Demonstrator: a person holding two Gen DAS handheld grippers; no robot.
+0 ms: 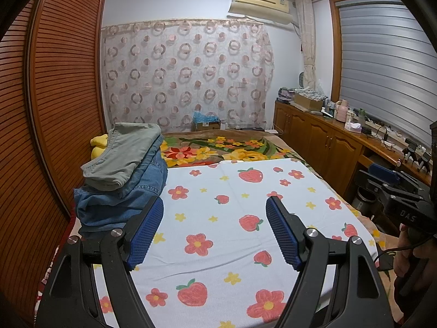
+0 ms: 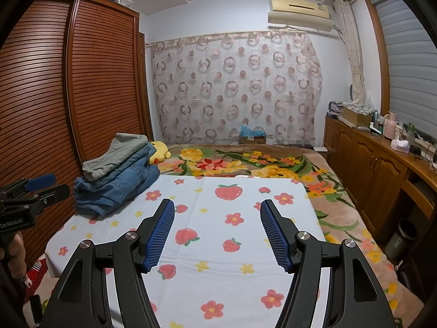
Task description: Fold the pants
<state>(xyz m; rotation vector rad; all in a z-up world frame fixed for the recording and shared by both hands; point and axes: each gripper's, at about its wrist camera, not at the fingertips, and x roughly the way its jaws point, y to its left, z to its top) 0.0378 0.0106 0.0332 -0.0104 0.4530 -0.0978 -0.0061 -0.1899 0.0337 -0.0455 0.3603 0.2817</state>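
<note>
A pile of folded pants sits at the far left of the bed: grey-green pants [image 1: 125, 155] on top of blue jeans [image 1: 120, 205]. The pile also shows in the right wrist view, grey-green pants [image 2: 114, 155] over blue jeans [image 2: 117, 186]. My left gripper [image 1: 214, 205] is open and empty above the strawberry-print sheet [image 1: 218, 232], just right of the pile. My right gripper [image 2: 217, 207] is open and empty above the same sheet [image 2: 218, 246]. The right gripper's body appears at the right edge of the left wrist view [image 1: 396, 191].
A louvred wooden wardrobe [image 1: 54, 109] stands close along the bed's left side. A floral blanket [image 2: 245, 164] covers the far bed. A yellow plush toy [image 2: 159, 151] lies behind the pile. A wooden cabinet [image 2: 382, 164] with clutter runs along the right.
</note>
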